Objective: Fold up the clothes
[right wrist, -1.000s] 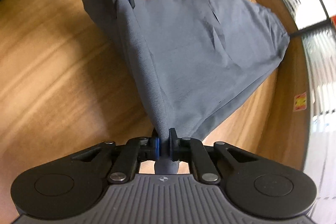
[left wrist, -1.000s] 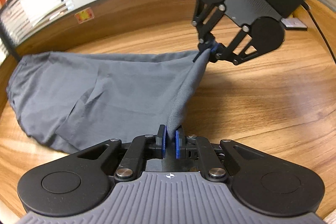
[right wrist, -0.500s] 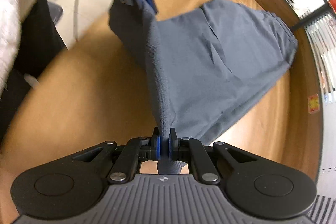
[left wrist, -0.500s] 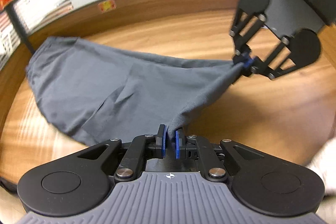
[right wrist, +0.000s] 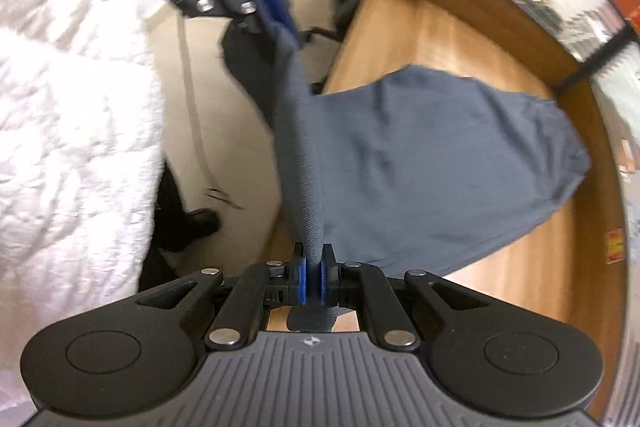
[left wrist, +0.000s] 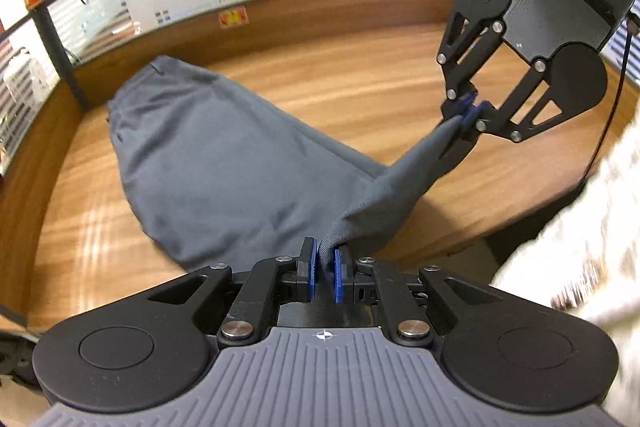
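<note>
Holding the grey garment point(left wrist: 208, 163) by one edge with both grippers, so the fabric between them runs as a taut band and the rest trails flat behind.

Left gripper point(left wrist: 325, 269): I have it clenched on the cloth, blue pads pinching a bunched corner right at the tips. From there the garment fans out ahead and to the left of it, most of it lying on the wooden table point(left wrist: 360, 79), far end near the table's back rim.

Right gripper point(right wrist: 314, 269): also clamped on cloth, a narrow strip of the same edge coming up through the pads, with a short tail poking out behind them. Ahead and to its right the body of the garment drapes onto the table; the pinched edge itself hangs off the near table edge, over the floor point(right wrist: 224, 147).

My read: two-point grip keeps the edge straight so the fold line stays square. The person's white sleeve point(right wrist: 72, 115) sits close beside the right gripper, to its left. Both views are blurred.

Risk as I judge it: uneven tension skews the fold.
</note>
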